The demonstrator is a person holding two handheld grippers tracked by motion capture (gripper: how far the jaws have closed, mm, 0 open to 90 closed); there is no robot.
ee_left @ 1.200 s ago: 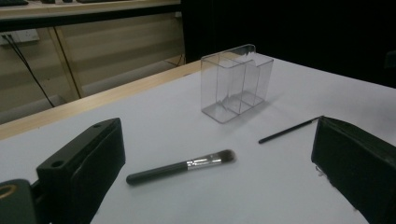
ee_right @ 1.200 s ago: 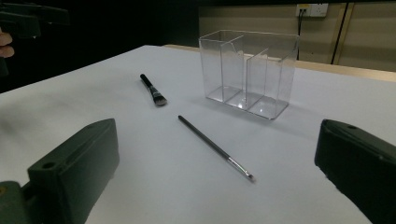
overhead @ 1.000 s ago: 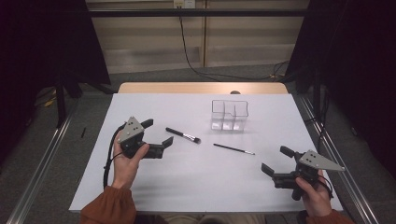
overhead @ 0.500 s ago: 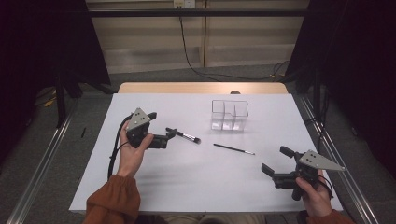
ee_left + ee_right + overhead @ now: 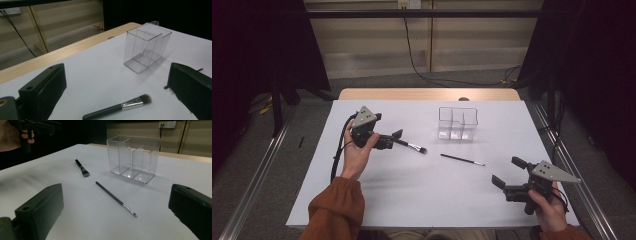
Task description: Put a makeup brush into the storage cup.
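A black-handled makeup brush [image 5: 412, 146] [image 5: 117, 108] lies on the white table, bristles pointing right. My left gripper [image 5: 392, 140] [image 5: 115, 75] is open, and the handle end of that brush lies between its jaws, untouched. A thin dark brush [image 5: 462, 160] [image 5: 115, 198] lies further right. Behind both stands a clear three-compartment organizer [image 5: 457, 122] [image 5: 146, 47] [image 5: 133, 157], nothing in it. Near the front right corner my right gripper [image 5: 508, 171] [image 5: 116, 195] is open with nothing held, pointed at the thin brush. From there the makeup brush [image 5: 82, 168] lies left of the organizer.
A white sheet [image 5: 422, 200] covers the table, with a strip of bare wood [image 5: 427, 94] along the far edge. Metal rails [image 5: 257, 180] run down both sides. A cable [image 5: 338, 155] trails from the left gripper. The left gripper [image 5: 37, 126] also appears far off in the right gripper view.
My left gripper has moved forward and to the right until its jaws straddle the makeup brush's handle end. The right gripper and both brushes have stayed put.
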